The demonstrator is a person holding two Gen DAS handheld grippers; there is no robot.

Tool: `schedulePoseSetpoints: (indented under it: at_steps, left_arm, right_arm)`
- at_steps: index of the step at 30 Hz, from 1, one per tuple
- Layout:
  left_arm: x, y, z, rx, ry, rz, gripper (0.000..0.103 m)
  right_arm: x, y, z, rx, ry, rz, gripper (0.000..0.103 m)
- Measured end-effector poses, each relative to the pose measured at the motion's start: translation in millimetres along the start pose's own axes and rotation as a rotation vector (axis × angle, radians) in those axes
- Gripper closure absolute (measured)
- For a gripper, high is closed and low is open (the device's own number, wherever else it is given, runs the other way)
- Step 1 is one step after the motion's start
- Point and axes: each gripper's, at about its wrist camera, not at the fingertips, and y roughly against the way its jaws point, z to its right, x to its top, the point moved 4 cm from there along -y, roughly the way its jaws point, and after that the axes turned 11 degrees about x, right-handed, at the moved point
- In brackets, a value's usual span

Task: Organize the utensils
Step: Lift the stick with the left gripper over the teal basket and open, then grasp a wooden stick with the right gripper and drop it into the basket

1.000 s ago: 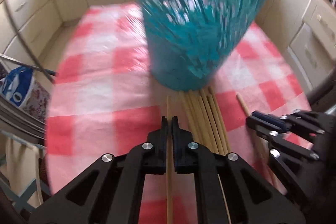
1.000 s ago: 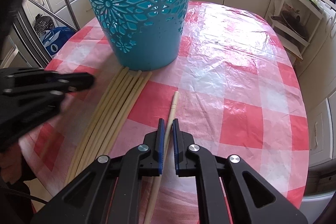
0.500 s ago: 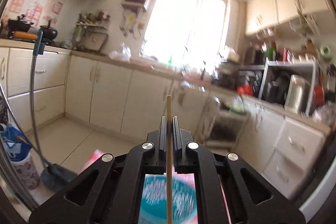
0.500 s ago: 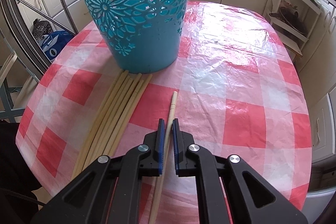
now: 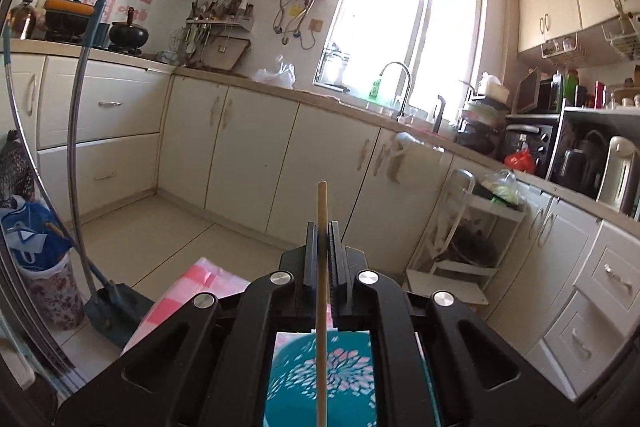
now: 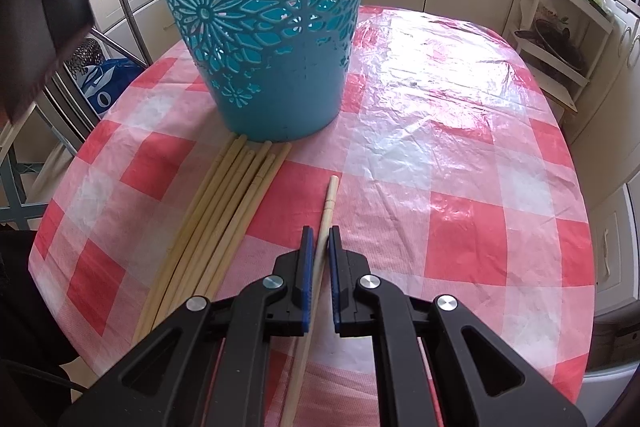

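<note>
Now L gripper [image 5: 321, 227] is up off the table w/ one chopstick [image 5: 321, 267] clamped, jaws near closed, above the basket [image 5: 320, 379]; a sec ago it was low by the pile [image 6: 216, 223]. Drop-in likely next. R gripper [image 6: 319, 239] unmoved, nipped on chopstick 2 [image 6: 326, 211] lying on table [image 6: 460, 147].

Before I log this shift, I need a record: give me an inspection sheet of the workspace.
Surface: table under red-and-white checked plastic cloth.
Job's things: teal basket upright; chopstick bundle flat on the cloth at its base.
Clutter: nothing seen on the cloth.
Grippers: left tool shut on one chopstick above the basket; right tool shut on a single chopstick lying on the cloth.
Cables: nothing seen.
Surroundings: kitchen cabinets, window.
</note>
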Motion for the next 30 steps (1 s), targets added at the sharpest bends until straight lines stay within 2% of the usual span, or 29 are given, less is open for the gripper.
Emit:
schedulePoseSetpoints:
  at_steps: [7,10,11,12,13,14,15,20,25,30]
  left_arm:
    - [-20,3,-17,0.001,-0.048,-0.029,0.098]
    - [-28,8,-18,-0.011,-0.111,-0.072,0.095]
    - [-29,9,-19,-0.012,-0.123,-0.083,0.087]
    - [-29,14,-22,-0.010,-0.139,-0.094,0.074]
    - [-29,20,-26,0.003,-0.152,-0.099,0.066]
    - [-27,26,-31,0.015,-0.158,-0.098,0.051]
    - [-24,36,-38,0.028,-0.156,-0.089,0.042]
    - [-16,75,-75,0.059,-0.086,-0.068,0.023]
    - [-23,72,-95,0.053,-0.036,-0.131,0.023]
    - [-25,66,-105,0.048,-0.024,-0.157,0.023]
  right_arm:
    - [0,0,-1,-0.006,-0.001,-0.001,0.095]
    - [0,0,-1,-0.007,0.001,-0.005,0.095]
    - [0,1,0,-0.004,0.000,-0.008,0.095]
    - [-1,1,0,-0.003,-0.001,-0.010,0.095]
    - [-1,2,1,-0.001,-0.002,-0.012,0.094]
    - [-2,2,2,0.001,-0.004,-0.012,0.095]
    - [-2,3,3,0.003,-0.004,-0.013,0.095]
    - [-4,5,7,0.021,-0.022,-0.016,0.094]
    - [-1,3,7,-0.001,-0.034,-0.014,0.094]
    - [-5,4,-4,-0.067,0.053,-0.032,0.096]
